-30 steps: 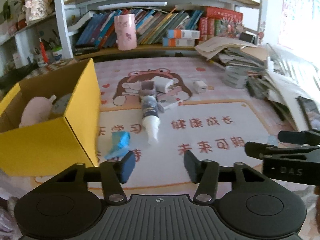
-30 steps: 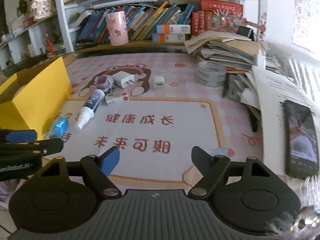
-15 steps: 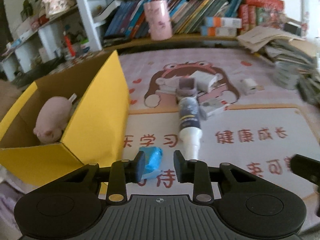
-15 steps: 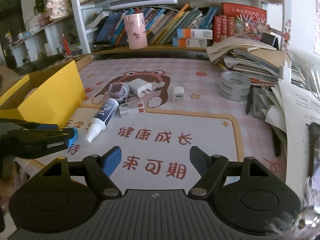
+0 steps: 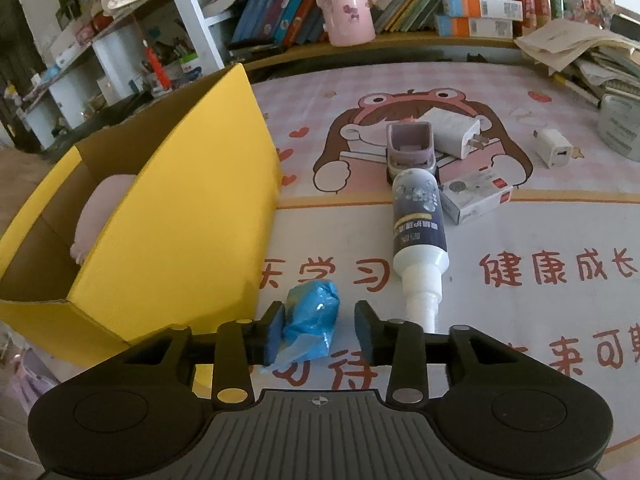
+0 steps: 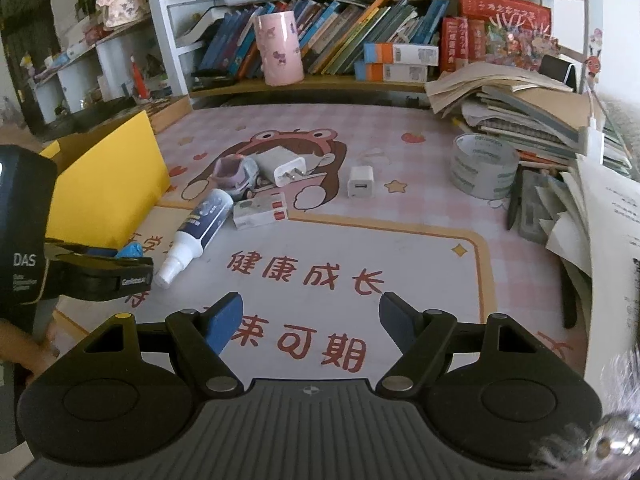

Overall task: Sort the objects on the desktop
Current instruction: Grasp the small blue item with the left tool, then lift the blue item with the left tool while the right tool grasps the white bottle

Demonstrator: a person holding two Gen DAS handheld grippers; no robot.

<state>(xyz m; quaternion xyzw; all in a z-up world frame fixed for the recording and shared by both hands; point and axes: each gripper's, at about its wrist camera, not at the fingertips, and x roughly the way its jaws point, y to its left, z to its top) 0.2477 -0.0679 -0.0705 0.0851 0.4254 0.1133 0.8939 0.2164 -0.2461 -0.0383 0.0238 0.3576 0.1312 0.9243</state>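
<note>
A crumpled blue packet (image 5: pixel 316 308) lies on the printed desk mat beside the yellow cardboard box (image 5: pixel 180 220). My left gripper (image 5: pixel 319 328) straddles it. Its jaws are opening: the left pad touches the packet and the right pad stands apart from it. A pink plush (image 5: pixel 104 208) rests inside the box. A white spray bottle (image 5: pixel 418 224) lies just right of the packet, with its nozzle near the right finger. My right gripper (image 6: pixel 311 320) hovers open over the mat with nothing between its fingers. From there my left gripper (image 6: pixel 136 264) and the packet (image 6: pixel 130 249) show at the far left.
Behind the bottle sit a purple toy car (image 5: pixel 410 148), a white plug charger (image 5: pixel 454 130), a small white box (image 5: pixel 476 198) and a small cube charger (image 5: pixel 554 152). A tape roll (image 6: pixel 482 166) and piled books and papers (image 6: pixel 520 108) crowd the right. A pink cup (image 6: pixel 279 48) stands on the shelf.
My left gripper came down and forward over the blue packet; its jaws narrowed around it, then spread a little. The right gripper drifted slightly forward and stayed open.
</note>
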